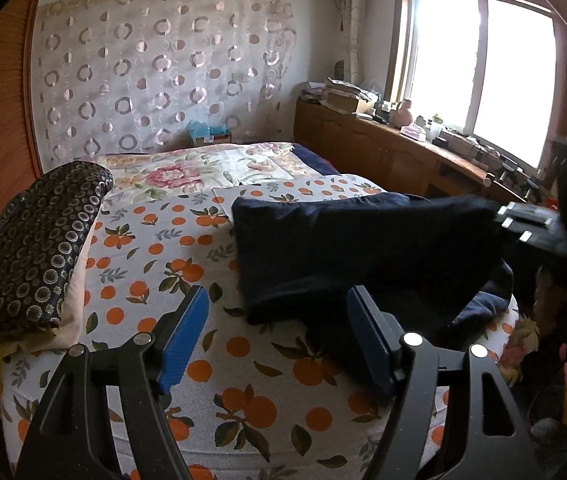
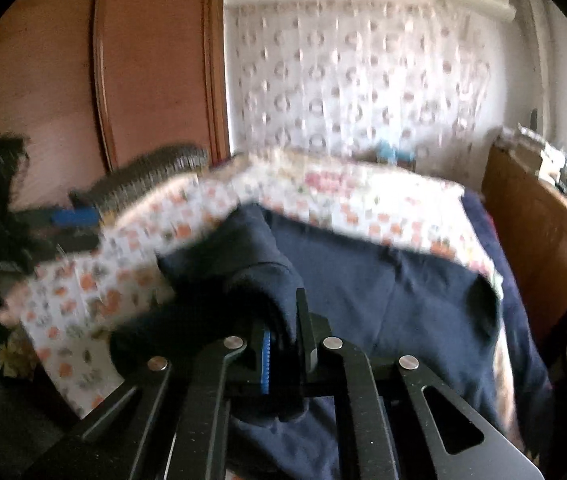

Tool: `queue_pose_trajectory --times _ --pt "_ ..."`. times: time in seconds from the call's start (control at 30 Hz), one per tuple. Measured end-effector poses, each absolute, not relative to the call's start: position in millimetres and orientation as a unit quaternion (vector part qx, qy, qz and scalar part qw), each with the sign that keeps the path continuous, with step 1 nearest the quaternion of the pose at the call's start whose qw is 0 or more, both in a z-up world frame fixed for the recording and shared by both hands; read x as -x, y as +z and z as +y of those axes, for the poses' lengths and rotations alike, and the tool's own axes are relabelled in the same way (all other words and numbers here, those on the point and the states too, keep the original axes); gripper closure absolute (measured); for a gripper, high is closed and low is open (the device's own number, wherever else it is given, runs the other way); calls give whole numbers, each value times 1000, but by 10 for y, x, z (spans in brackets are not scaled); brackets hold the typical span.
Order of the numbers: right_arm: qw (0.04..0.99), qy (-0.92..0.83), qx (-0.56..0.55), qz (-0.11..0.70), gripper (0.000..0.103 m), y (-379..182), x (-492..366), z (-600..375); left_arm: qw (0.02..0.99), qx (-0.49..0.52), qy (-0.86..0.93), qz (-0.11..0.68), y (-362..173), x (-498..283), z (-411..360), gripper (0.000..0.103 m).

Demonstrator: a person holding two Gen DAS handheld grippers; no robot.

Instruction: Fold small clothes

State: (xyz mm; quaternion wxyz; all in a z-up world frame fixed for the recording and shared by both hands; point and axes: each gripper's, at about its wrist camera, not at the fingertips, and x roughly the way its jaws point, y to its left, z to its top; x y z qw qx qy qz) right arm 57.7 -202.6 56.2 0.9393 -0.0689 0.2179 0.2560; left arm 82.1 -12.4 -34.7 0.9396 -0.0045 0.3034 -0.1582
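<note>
On the bed with the orange-fruit print bedsheet (image 1: 243,392), a dark navy knit garment (image 1: 363,248) lies spread toward the right side, partly folded over itself. Left tool (image 1: 277,340): blue-padded jaws stand wide, nothing between them, hovering above the sheet just beside the garment's near edge. Right tool (image 2: 283,344): jaws narrow, clamped on a bunched fold of the navy garment (image 2: 403,300), cloth raised off the bed; this view is motion-blurred. A black circle-patterned folded cloth (image 1: 39,248) sits at the bed's left edge, well apart from the garment. Floral quilt (image 1: 203,168) behind. Wooden counter (image 1: 383,140) under the window, cluttered.
</note>
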Motion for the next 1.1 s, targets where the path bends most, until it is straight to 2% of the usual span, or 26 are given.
queue_pose_trajectory --times 0.3,0.63,0.8,1.0,1.1 --pt "960 194 69 189 94 876 -213 -2515 941 -1 -167 294 -266 -788 -216 30" --pt "941 110 78 311 94 150 -155 -2851 940 -8 -174 293 -239 -778 -319 30" --pt "935 107 69 330 94 132 -150 -2900 940 -7 -172 295 -243 -788 -332 30" --pt "931 105 86 338 87 249 -223 -2817 939 -7 -172 298 -272 -790 -341 30" --pt "933 104 101 329 71 257 -262 -2753 939 -7 -170 300 -295 -795 -341 30"
